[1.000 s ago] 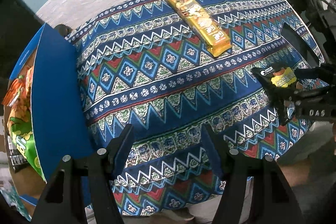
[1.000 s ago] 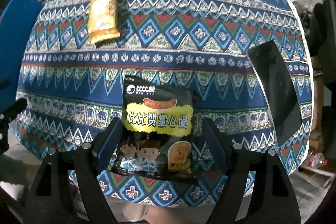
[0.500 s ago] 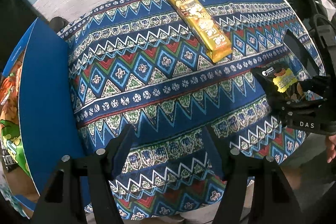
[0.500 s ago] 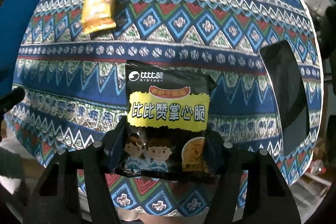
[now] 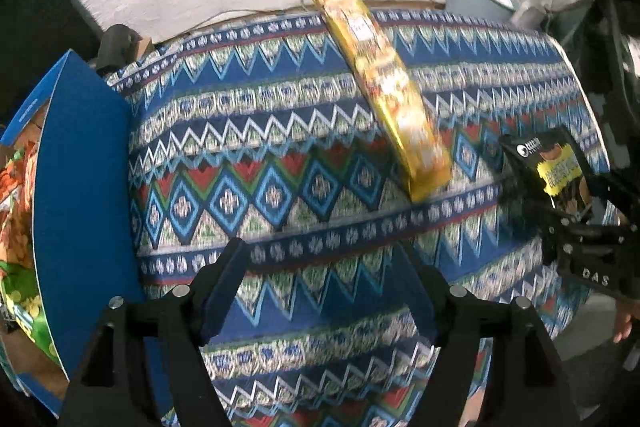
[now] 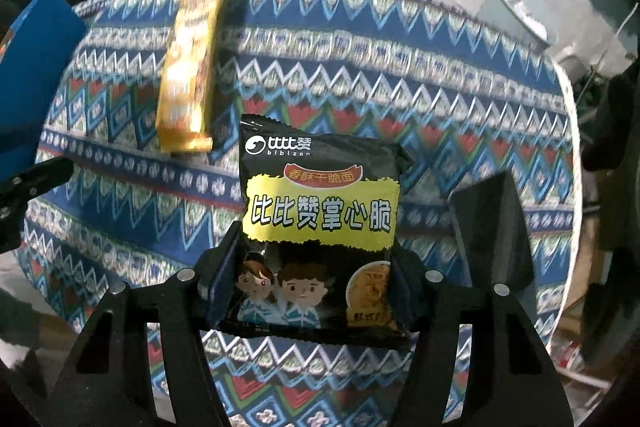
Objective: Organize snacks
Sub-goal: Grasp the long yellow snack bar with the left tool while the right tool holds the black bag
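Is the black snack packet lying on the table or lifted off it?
Lifted: the black snack packet is clamped in the right hand-held gripper, above the patterned tablecloth.

The black snack packet is showing "bibizan" in white under its logo toward 12 o'clock, "香酥干脆面" on a red banner below that, and "比比赞掌心脆" across its yellow band. At 3 o'clock in the left wrist view, the right gripper is displaying "DAS" on its body.
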### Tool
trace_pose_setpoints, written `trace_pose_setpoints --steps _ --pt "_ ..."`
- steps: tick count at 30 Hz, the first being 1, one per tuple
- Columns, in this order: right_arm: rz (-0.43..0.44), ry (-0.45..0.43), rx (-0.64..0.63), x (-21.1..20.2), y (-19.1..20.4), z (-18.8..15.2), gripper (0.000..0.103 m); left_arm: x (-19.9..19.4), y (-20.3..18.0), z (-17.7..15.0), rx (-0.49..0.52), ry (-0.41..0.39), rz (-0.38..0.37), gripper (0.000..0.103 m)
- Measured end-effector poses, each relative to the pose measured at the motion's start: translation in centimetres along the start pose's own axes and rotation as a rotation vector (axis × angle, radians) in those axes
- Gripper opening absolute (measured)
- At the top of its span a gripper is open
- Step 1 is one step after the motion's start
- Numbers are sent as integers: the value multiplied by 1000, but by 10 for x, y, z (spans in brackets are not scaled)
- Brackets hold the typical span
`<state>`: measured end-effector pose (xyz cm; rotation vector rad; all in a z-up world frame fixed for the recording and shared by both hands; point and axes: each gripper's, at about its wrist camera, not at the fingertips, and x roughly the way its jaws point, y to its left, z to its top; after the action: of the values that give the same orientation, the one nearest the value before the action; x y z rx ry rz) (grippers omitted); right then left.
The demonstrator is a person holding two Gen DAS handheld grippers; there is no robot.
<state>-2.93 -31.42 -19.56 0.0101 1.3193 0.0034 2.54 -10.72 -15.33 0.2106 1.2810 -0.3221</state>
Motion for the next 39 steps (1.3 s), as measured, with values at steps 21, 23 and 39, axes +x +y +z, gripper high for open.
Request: trace_pose_setpoints --steps 21,23,39 --pt "-40 -105 -128 -38 -19 89 64 34 -30 91 -73 -30 9 85" --pt "-49 -104 -134 -33 -21 83 64 39 -31 99 -88 -35 14 85" --pt "0 -81 -118 -7 -17 79 64 84 -27 123 -219 14 -56 82"
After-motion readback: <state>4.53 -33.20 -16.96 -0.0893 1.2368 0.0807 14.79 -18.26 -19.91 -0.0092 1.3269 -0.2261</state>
